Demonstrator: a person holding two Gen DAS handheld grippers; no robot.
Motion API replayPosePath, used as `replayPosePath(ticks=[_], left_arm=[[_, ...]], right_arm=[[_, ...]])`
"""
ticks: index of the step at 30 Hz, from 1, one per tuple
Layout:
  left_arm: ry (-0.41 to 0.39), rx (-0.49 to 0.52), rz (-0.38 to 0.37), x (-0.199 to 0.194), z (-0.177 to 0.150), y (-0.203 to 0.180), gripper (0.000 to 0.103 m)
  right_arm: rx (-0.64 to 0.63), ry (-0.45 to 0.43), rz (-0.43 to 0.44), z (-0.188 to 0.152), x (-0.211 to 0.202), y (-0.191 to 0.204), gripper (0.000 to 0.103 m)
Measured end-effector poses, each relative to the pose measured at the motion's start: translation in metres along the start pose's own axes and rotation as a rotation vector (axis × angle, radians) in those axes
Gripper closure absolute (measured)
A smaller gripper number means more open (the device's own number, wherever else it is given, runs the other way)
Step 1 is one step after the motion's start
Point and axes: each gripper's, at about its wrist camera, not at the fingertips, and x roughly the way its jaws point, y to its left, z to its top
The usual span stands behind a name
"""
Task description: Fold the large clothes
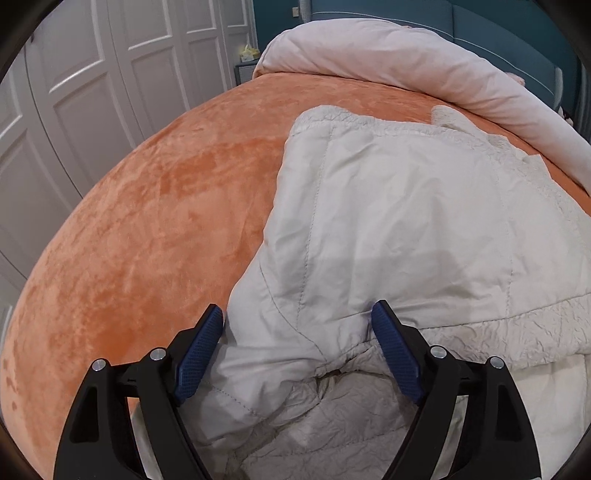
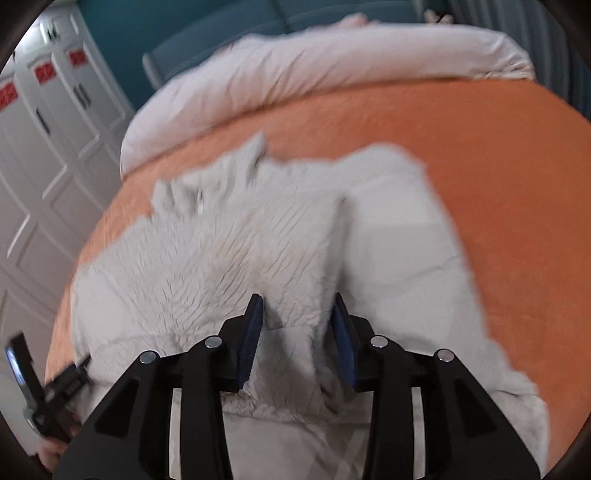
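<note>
Cream padded jacket (image 1: 399, 221) lies half-folded on the orange bed (image 1: 155, 206); left tongs (image 1: 297, 332) spread, right tongs (image 2: 297, 314) part-spread, neither pinching; folds remain.

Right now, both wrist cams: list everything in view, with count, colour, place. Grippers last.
jacket: one, off-white, smooth shell with crinkled lining, spread on the bed under both grippers.
bed cover: one, orange, plush, under the jacket.
duvet: one, pale pink, rolled along the far edge of the bed.
headboard: one, teal, padded, behind the duvet.
wardrobe doors: several, white, panelled, left of the bed.
left gripper: one, black with blue pads, open wide, jacket fabric between the fingers.
right gripper: one, black with blue pads, partly open astride a ridge of lining; blurred, contact unclear.
</note>
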Motion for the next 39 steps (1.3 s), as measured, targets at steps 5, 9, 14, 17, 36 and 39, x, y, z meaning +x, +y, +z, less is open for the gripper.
replayPosePath(ticks=[5, 9, 14, 17, 36, 39], left_arm=[[-0.014, 0.003, 0.017, -0.001, -0.004, -0.004, 0.020], [-0.018, 0.002, 0.027, -0.001, -0.005, -0.003, 0.017], [-0.020, -0.014, 0.016, 0.001, -0.008, -0.001, 0.015], [-0.024, -0.017, 0.018, 0.003, -0.009, -0.001, 0.013], [-0.031, -0.002, 0.063, 0.006, -0.010, -0.005, 0.009], [-0.032, -0.005, 0.064, 0.006, -0.011, -0.005, 0.008]], right_arm=[[-0.131, -0.073, 0.005, 0.019, -0.017, 0.041, 0.075], [-0.271, -0.019, -0.039, 0.023, 0.016, 0.076, 0.089], [-0.248, 0.046, -0.075, 0.009, 0.056, 0.061, 0.096], [-0.234, 0.049, -0.056, 0.001, 0.066, 0.055, 0.096], [-0.156, 0.048, -0.010, -0.027, 0.030, 0.025, 0.096], [-0.190, 0.037, -0.037, -0.033, 0.037, 0.032, 0.096]])
